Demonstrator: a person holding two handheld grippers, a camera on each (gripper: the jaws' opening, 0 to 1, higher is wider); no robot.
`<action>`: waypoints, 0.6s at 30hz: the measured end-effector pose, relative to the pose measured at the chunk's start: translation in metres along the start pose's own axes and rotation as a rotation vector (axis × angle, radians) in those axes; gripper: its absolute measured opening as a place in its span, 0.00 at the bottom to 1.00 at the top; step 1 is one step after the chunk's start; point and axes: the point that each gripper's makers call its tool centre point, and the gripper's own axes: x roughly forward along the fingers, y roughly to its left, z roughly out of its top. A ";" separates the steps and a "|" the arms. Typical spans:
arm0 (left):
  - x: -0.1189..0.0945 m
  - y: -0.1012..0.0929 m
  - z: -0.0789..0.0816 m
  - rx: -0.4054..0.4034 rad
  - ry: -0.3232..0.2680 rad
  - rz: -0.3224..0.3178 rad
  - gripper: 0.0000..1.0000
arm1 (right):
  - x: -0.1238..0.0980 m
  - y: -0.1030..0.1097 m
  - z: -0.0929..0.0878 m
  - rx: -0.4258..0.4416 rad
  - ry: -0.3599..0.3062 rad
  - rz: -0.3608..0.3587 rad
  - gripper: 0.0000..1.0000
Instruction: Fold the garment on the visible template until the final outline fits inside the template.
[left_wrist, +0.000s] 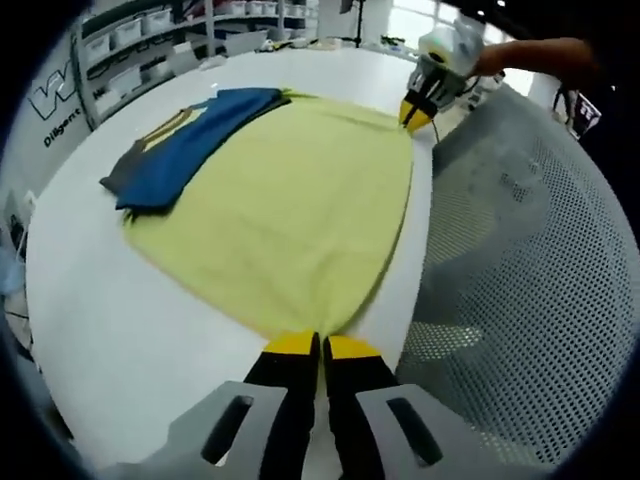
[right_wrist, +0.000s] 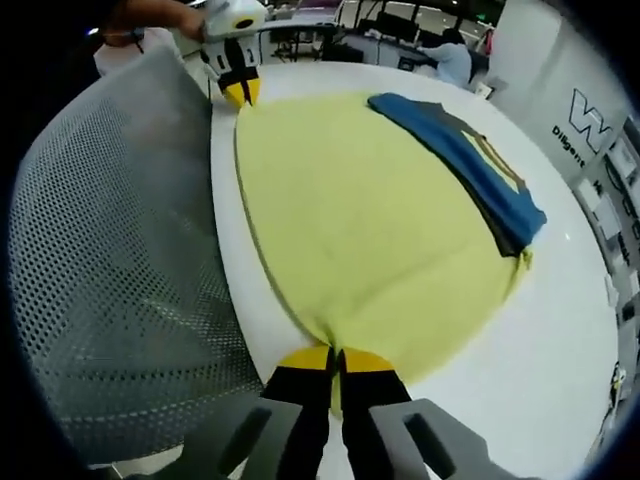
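A large yellow cloth (left_wrist: 290, 210) lies spread on the white table (left_wrist: 110, 330). A dark blue garment with yellow stripes (left_wrist: 190, 140) rests folded along its far edge. In the left gripper view my left gripper (left_wrist: 320, 345) is shut on the cloth's near corner, and my right gripper (left_wrist: 415, 118) pinches the other corner of the same edge. In the right gripper view the right gripper (right_wrist: 338, 358) is shut on its corner of the yellow cloth (right_wrist: 370, 220). There the left gripper (right_wrist: 238, 95) holds the far corner, and the blue garment (right_wrist: 470, 150) lies at the right.
A grey mesh chair back (left_wrist: 510, 260) stands against the table's near edge, also seen as the mesh chair (right_wrist: 110, 260) at the left. Shelves with bins (left_wrist: 130, 35) line the wall. A seated person (right_wrist: 455, 55) is far behind. Bare table (right_wrist: 560, 330) lies beyond the cloth.
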 end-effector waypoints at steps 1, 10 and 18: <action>-0.001 -0.005 -0.002 0.012 0.018 -0.016 0.00 | -0.001 0.004 0.000 -0.003 0.002 0.017 0.00; -0.017 -0.015 0.001 0.092 0.050 -0.033 0.00 | -0.020 0.013 0.006 -0.036 0.005 0.044 0.00; -0.043 -0.021 0.012 0.150 0.041 -0.056 0.00 | -0.046 0.017 0.018 -0.072 -0.012 0.064 0.00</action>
